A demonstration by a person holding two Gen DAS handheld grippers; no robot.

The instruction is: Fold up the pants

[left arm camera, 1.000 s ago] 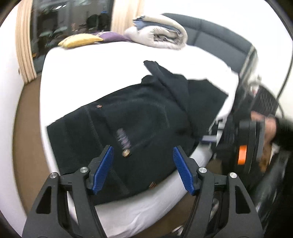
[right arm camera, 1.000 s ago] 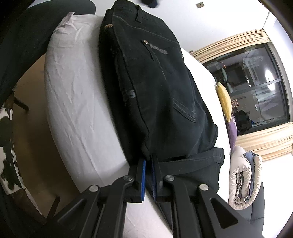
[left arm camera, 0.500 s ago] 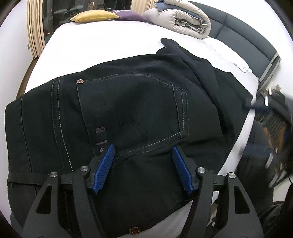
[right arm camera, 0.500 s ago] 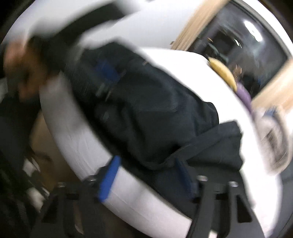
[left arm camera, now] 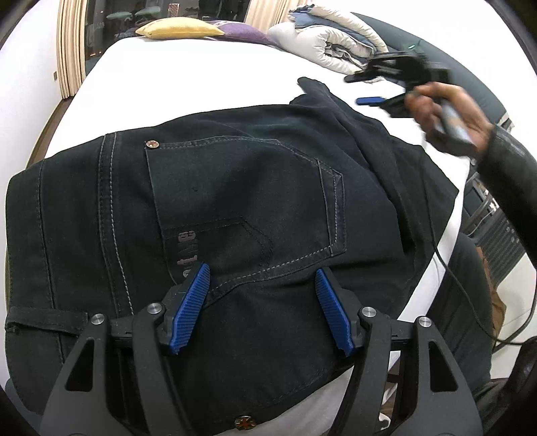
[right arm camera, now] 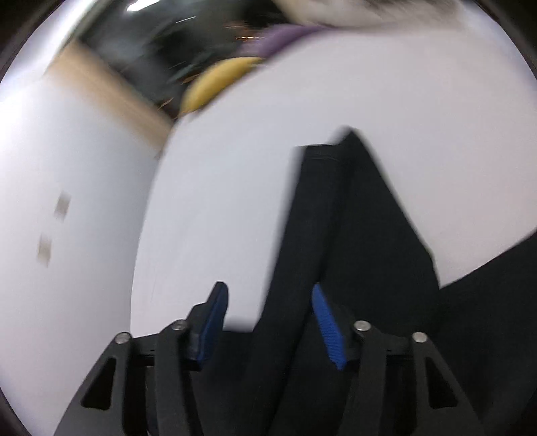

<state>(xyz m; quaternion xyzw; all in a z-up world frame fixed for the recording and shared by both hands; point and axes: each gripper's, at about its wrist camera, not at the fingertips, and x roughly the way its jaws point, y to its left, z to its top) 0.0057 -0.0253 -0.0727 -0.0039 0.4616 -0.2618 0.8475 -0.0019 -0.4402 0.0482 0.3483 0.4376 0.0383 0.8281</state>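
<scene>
Black denim pants (left arm camera: 235, 208) lie on the bed (left arm camera: 201, 73), under the left gripper (left arm camera: 261, 312), jaws open and empty. Right gripper (right arm camera: 268, 328), jaws open, straddles a folded leg; better to close squarely on both layers before lifting.

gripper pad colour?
Blue ribbed pads on the left gripper; clearest in the left wrist view.

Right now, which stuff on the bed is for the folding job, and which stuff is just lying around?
For the job:
- black pants, spread on the white bed
- left gripper, open over the pants
- right gripper, open near the pant leg

Just lying about:
- yellow pillow
- purple pillow
- folded comforter
</scene>
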